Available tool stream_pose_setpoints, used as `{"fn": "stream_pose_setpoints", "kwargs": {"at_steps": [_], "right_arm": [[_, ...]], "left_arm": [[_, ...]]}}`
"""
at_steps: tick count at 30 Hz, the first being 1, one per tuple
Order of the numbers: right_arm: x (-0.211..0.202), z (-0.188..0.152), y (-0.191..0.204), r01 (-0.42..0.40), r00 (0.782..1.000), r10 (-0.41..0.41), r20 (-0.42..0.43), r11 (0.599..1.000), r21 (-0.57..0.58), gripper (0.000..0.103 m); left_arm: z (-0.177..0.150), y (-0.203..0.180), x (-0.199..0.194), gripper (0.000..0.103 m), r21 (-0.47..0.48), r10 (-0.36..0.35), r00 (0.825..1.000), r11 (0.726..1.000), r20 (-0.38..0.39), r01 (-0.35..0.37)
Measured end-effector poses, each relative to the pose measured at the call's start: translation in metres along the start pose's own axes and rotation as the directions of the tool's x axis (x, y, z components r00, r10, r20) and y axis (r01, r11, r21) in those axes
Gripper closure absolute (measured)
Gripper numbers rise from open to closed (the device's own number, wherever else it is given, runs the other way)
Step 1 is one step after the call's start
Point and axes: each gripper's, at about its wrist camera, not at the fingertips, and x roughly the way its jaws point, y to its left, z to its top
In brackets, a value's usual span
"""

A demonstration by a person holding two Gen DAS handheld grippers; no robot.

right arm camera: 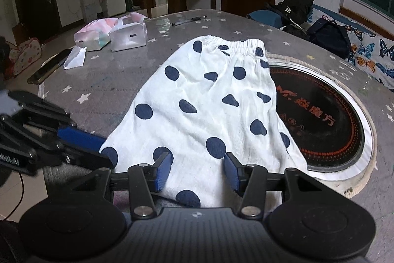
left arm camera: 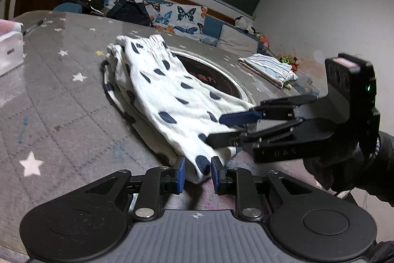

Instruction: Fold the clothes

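White shorts with navy dots (left arm camera: 167, 88) lie on the grey star-patterned table (left arm camera: 56, 95), waistband at the far end, hem toward me. My left gripper (left arm camera: 196, 173) is partly open with the hem corner between its blue pads. My right gripper (right arm camera: 197, 170) is open, straddling the near hem of the shorts (right arm camera: 209, 102). In the left wrist view the right gripper (left arm camera: 216, 127) comes in from the right with one finger above the cloth and one below. In the right wrist view the left gripper (right arm camera: 98, 152) is at the hem's left corner.
A round black cooktop (right arm camera: 320, 120) is set in the table, partly under the shorts. A folded striped garment (left arm camera: 270, 68) lies at the far right. Tissue packs (right arm camera: 128, 36), a phone (right arm camera: 49, 65) and a pen (right arm camera: 189, 20) lie far left. A butterfly-print sofa (left arm camera: 177, 16) stands behind.
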Motion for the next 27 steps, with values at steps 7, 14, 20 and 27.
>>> {"fn": "stream_pose_setpoints", "kwargs": {"at_steps": [7,14,20,27], "right_arm": [[-0.003,0.001,0.0,-0.002,1.0,0.002,0.009,1.0,-0.004,0.054],[0.0,-0.002,0.0,-0.001,1.0,0.001,-0.001,1.0,0.0,0.054],[0.001,-0.002,0.0,-0.002,1.0,0.002,0.0,1.0,0.004,0.054],[0.001,-0.003,-0.001,-0.004,1.0,0.004,0.001,1.0,0.003,0.053]], "left_arm": [[0.027,0.002,-0.006,0.074,0.035,0.031,0.997,0.999,0.074,-0.034],[0.067,0.015,0.018,0.074,0.032,0.09,0.987,0.995,0.134,-0.095],[0.101,0.03,0.051,0.074,0.009,0.114,0.982,0.993,0.149,-0.117],[0.115,0.055,0.088,0.075,-0.034,0.201,0.975,0.98,0.097,-0.199]]}}
